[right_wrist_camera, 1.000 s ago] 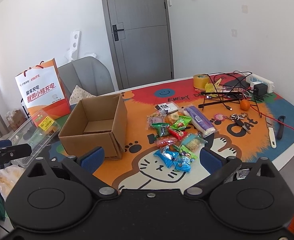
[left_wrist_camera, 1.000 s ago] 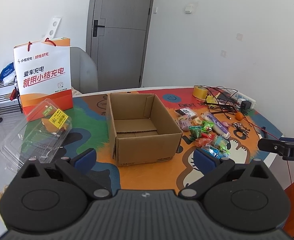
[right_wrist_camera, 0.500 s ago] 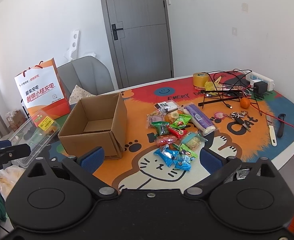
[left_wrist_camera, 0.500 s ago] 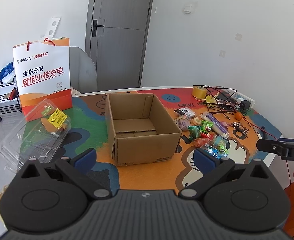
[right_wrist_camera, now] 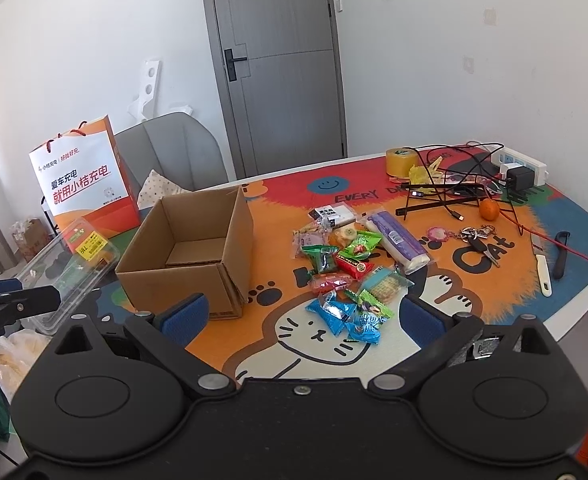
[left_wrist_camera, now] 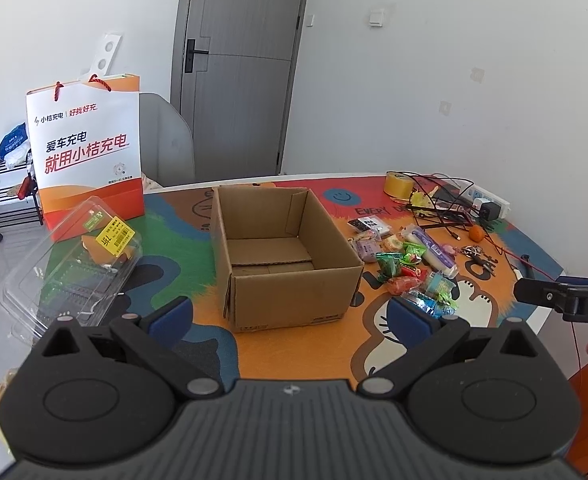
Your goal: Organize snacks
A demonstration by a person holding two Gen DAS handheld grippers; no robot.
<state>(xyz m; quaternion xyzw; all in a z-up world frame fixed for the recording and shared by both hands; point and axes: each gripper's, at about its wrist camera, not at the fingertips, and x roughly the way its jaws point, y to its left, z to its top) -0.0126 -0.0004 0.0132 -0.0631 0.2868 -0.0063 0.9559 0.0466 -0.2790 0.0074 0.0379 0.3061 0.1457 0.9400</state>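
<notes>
The left tool (left_wrist_camera: 289, 316) hangs above the near edge of the tabletop (left_wrist_camera: 294, 344), its blue-padded fingers (left_wrist_camera: 171, 314) spread wide with nothing between them. Straight ahead of it, between the finger tips, stands the cardboard box (left_wrist_camera: 289, 292), open at the top and empty, its long axis running away from the tool toward the door (left_wrist_camera: 237, 68). The snacks (left_wrist_camera: 408, 268) lie in a loose heap on the tabletop just right of the box, beyond the tool's right finger.

The right tool (right_wrist_camera: 302, 318) is likewise released, fingers (right_wrist_camera: 185, 314) apart and grasping nothing, held over the tabletop's near edge. The snacks (right_wrist_camera: 350, 276) sit directly ahead of it, between its fingers: blue packets nearest, then green and red ones, then a black packet farthest. A long purple-wrapped bar (right_wrist_camera: 396, 240) lies at the right side of the heap, its long axis slanting from far-left to near-right. The box (right_wrist_camera: 189, 248) stands ahead and to the left, near the left finger, one corner turned toward the tool.

Left of the box, a clear plastic clamshell (left_wrist_camera: 69, 268) with a yellow label rests on the tabletop, and behind it an orange-and-white paper bag (left_wrist_camera: 85, 152) stands upright. Far right of the snacks lie keys (right_wrist_camera: 476, 238), a small orange (right_wrist_camera: 488, 209), a roll of tape (right_wrist_camera: 401, 160) and tangled cables (right_wrist_camera: 450, 176).
</notes>
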